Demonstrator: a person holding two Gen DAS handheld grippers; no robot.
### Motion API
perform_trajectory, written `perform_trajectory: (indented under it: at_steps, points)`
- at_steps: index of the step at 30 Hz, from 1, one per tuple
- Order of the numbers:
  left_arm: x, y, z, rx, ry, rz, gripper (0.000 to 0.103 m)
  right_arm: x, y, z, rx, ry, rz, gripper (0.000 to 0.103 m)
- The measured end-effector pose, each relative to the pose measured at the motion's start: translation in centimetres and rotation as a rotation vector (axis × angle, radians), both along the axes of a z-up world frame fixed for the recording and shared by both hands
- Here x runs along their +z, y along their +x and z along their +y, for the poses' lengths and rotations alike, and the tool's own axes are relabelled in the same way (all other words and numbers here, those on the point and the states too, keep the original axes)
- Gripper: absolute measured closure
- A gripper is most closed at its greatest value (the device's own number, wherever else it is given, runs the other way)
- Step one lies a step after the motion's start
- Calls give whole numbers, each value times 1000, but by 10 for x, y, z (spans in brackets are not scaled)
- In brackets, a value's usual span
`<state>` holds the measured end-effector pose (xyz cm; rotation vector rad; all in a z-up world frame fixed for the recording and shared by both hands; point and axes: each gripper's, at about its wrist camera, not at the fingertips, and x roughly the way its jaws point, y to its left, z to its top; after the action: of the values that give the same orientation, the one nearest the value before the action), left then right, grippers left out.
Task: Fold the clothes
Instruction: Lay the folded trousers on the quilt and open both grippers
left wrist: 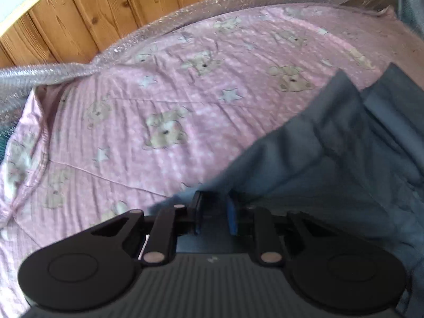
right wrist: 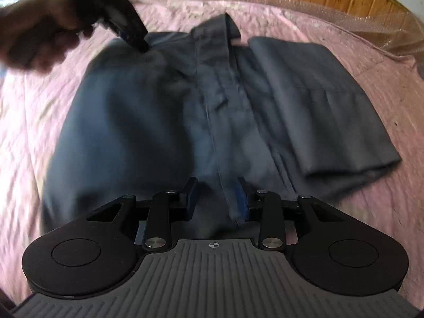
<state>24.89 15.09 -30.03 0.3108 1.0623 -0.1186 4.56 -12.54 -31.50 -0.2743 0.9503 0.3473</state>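
A: Take the grey-blue shirt [right wrist: 164, 122] as the landmark. What is lying to its left?

B: The pink bedspread [left wrist: 164, 84], printed with bears and stars, is showing on the shirt's left side and running under it. A strip of bubble wrap [left wrist: 148, 39] is lying along the bedspread's far edge, and a wooden panel wall [left wrist: 87, 8] is standing behind that.

A: What is sitting at the shirt's upper left corner?

B: In the right wrist view, a hand [right wrist: 34, 31] is holding the left gripper [right wrist: 137, 41] with its tip down at the cloth there. In the left wrist view, the left gripper [left wrist: 214, 213] is showing a narrow gap between its jaws, over the shirt's edge; whether the pads are pinching fabric cannot be told.

A: And the shirt itself?

B: It is lying spread across the middle of the bedspread, its button placket running down the centre and its right side folded inward into a flat panel.

A: What is at its near edge?

B: The right gripper [right wrist: 216, 198] is hanging there, jaws apart, with the placket passing between them. The pads are not pressing on it.
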Motion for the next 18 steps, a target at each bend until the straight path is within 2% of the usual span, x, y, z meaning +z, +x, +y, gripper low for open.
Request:
perform_trajectory:
  at_steps: [1,3,4,6,8,9,11,13,14,16,18]
  points:
    - [4,1,-4,-7,11,1,84,0,-5,-3,1,1,3,66]
    - [20,0,-9,-31,-45,-22,84,6,0,-11,-9,35,38,67]
    - [28,0,-12,-43,-74,-34,84,14,9,-14,-33,55,56,73]
    - [41,1,-22,-70,-137,-64,78,39,14,-17,-62,86,-11,73]
    - [41,5,-43,-111,-155,-69,76,53,23,-15,-47,58,-101,73]
    - [33,11,-52,-116,-139,-52,76,53,29,-15,-37,37,-117,73]
    - [17,24,-69,-124,-105,-17,75,36,43,-18,-35,12,-86,73]
    - [6,33,-78,-116,-82,12,75,9,41,-25,-40,-3,-14,77]
    - [5,36,-77,-104,-77,23,73,1,33,-31,-41,14,-29,76]
    - [2,42,-76,-78,-69,44,71,-1,16,-35,-3,-10,-67,77]
    - [-1,48,-75,-53,-60,65,77,3,20,-40,4,-7,-26,76]
